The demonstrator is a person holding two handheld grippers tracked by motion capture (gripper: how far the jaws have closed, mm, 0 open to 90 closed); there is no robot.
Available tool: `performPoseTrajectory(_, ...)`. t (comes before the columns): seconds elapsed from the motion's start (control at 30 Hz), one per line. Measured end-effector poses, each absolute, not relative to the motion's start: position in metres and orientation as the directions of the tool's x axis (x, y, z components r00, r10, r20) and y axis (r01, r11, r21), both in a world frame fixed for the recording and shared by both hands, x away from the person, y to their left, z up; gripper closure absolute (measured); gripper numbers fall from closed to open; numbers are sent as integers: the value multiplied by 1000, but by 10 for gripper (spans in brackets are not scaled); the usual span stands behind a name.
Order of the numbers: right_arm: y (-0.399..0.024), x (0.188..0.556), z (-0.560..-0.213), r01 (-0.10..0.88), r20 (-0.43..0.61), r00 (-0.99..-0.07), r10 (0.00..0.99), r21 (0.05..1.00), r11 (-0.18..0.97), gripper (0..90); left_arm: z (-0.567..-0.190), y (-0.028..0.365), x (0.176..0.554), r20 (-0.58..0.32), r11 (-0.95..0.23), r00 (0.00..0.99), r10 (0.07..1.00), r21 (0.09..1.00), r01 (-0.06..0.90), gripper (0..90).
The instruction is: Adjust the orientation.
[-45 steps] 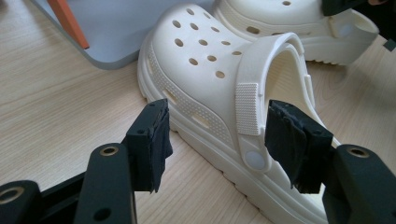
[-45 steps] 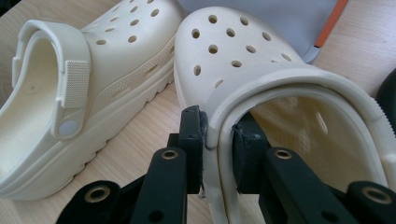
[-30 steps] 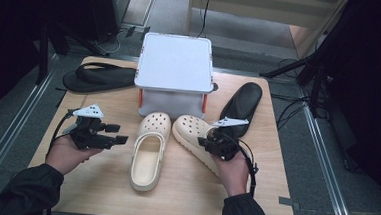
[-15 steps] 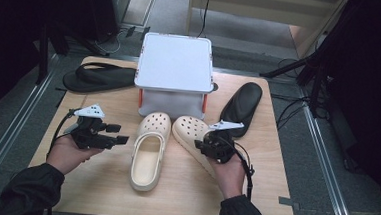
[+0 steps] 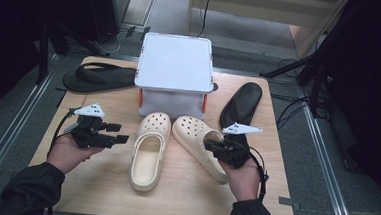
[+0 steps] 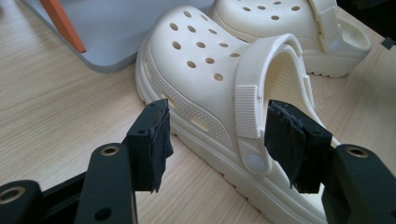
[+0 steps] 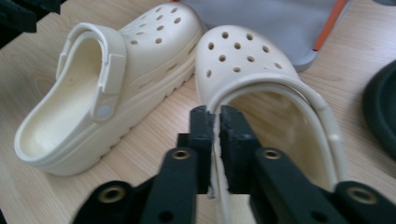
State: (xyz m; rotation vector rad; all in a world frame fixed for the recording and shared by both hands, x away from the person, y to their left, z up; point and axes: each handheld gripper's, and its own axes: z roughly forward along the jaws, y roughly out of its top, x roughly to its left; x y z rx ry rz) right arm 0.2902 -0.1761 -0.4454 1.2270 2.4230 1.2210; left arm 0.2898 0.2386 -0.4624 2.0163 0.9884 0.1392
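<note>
Pinching the rim of the right clog [image 7: 261, 88] with my right gripper [image 7: 215, 116], whose jaws have just closed on its thin edge, beside the left clog [image 5: 148, 150] on the wooden table [image 5: 99, 182] before the grey box [image 5: 175, 69]; my left gripper [image 6: 215, 135] hovers spread apart near that left clog's strap side

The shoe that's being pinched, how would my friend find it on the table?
Start at the grey lidded plastic box at the back of the wooden table. Two cream foam clogs with holes lie before it. Pick the right cream clog: its rim sits between the right gripper fingers, while the left cream clog lies free.
</note>
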Motion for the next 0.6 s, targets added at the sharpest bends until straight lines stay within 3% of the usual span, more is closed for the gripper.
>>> performPoseTrajectory(0.6, -167, 304, -471, 612, 123, -652, 748, 669, 423, 900, -464, 237, 293, -249, -322, 682, 688, 737, 594, 413)
